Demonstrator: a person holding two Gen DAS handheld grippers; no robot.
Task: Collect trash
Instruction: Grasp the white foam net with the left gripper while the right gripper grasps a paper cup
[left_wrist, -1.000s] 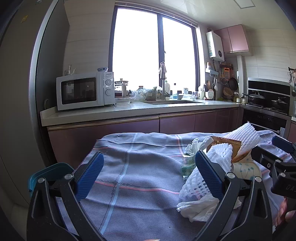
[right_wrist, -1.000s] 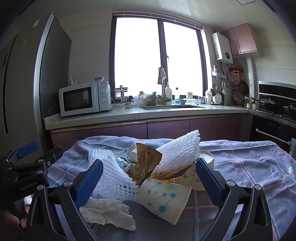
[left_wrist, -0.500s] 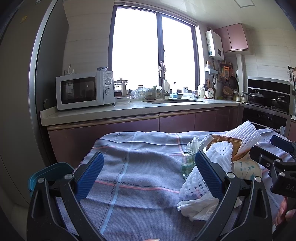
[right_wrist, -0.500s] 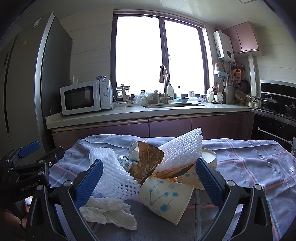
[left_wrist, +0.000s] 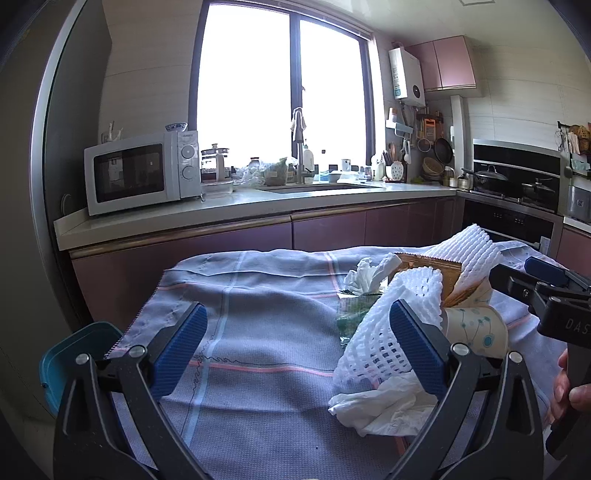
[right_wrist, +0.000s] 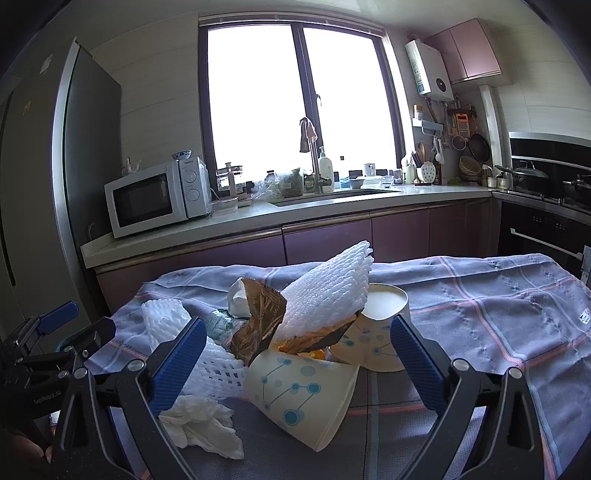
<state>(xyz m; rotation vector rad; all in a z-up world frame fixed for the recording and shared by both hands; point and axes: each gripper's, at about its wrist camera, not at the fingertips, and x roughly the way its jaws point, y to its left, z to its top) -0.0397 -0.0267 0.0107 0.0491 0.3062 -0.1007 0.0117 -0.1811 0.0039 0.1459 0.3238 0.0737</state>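
A heap of trash lies on a table (right_wrist: 480, 314) covered with a grey-blue checked cloth (left_wrist: 258, 332), in a kitchen with a microwave (right_wrist: 155, 195) on the far counter below a bright window. The left hand-held gripper (left_wrist: 297, 349) is spread wide with nothing between its blue pads; most of the cloth ahead of it is bare, and the heap sits by its right finger. The right hand-held gripper (right_wrist: 297, 352) is also spread wide and empty, and it faces the heap head-on. Nearest to it lies a paper cup (right_wrist: 299, 391) on its side, printed with blue dots and lines, its mouth turned toward the heap. Just behind that cup a second cup (right_wrist: 384, 325) leans with its pale inside showing. A brown wrapper (right_wrist: 258, 321) stands crumpled between the cups and a white foam net (right_wrist: 328, 291) that rises above the pile. Another foam net (left_wrist: 384, 339) lies lower on the left side of the heap, touching a crumpled white tissue (right_wrist: 203, 424) at the near edge. More tissue (left_wrist: 369, 275) sticks up at the back of the pile, beside a piece of green packaging (left_wrist: 351, 317). A teal bin (left_wrist: 74, 354) shows beside the table's left edge in the left wrist view.
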